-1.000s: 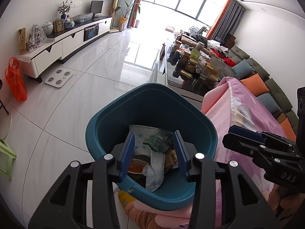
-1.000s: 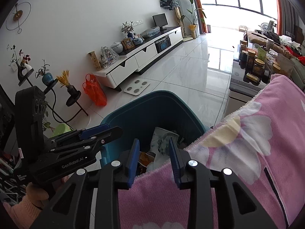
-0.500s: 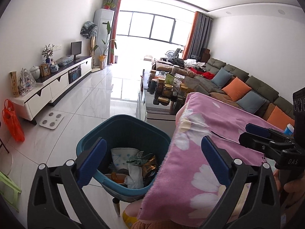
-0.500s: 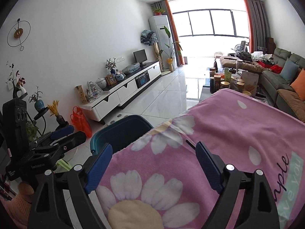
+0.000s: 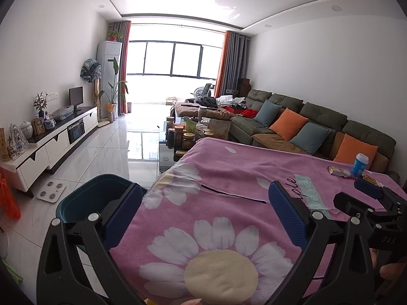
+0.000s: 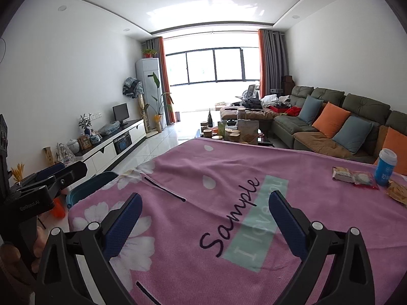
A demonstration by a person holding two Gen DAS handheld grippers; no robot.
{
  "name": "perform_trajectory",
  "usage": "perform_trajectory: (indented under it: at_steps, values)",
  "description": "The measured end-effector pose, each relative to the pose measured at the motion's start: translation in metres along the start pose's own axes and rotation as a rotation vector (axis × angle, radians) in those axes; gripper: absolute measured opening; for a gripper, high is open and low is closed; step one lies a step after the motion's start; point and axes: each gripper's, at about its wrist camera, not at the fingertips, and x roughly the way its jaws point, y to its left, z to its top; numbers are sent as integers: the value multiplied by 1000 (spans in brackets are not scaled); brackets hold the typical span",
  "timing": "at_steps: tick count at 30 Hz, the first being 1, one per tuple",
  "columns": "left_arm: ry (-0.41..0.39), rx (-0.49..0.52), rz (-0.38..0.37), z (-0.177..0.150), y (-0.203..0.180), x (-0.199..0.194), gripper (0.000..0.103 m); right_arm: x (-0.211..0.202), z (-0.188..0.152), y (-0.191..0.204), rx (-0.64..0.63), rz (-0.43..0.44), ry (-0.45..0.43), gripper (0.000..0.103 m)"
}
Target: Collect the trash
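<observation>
My left gripper (image 5: 204, 211) is open and empty above the near edge of a table under a pink flowered blanket (image 5: 229, 178). My right gripper (image 6: 204, 216) is open and empty over the same blanket (image 6: 229, 178). A teal trash bin (image 5: 89, 198) stands on the floor left of the table; its contents are hidden, and its rim shows in the right wrist view (image 6: 86, 188). At the table's far right lie a snack wrapper (image 6: 352, 175), a blue and white cup (image 6: 385, 167) and another wrapper (image 6: 396, 190); the cup (image 5: 359, 165) and wrapper (image 5: 339, 170) show in the left wrist view.
A coffee table (image 5: 188, 132) crowded with jars stands beyond the pink table. A long green sofa (image 5: 305, 124) with orange and blue cushions runs along the right wall. A white TV cabinet (image 5: 51, 139) lines the left wall. A white scale (image 5: 51, 189) lies on the tiled floor.
Both grippers opened wide and swung up from over the bin to above the table. Trash held between the left fingers a second ago lay in the bin half a second ago.
</observation>
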Motion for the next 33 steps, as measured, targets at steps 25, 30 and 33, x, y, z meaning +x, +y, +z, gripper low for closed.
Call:
perform_trajectory:
  at_steps: [25, 30, 33]
  values:
    - [-123, 80, -20, -9, -60, -21, 98, -62, -20, -41, 69, -187, -160, 96]
    - [-128, 81, -14, -9, -57, -22, 98, -63, -20, -44, 78, -197, -166, 96]
    - [-130, 82, -13, -9, -57, -22, 98, -63, -20, -43, 76, -200, -169, 96]
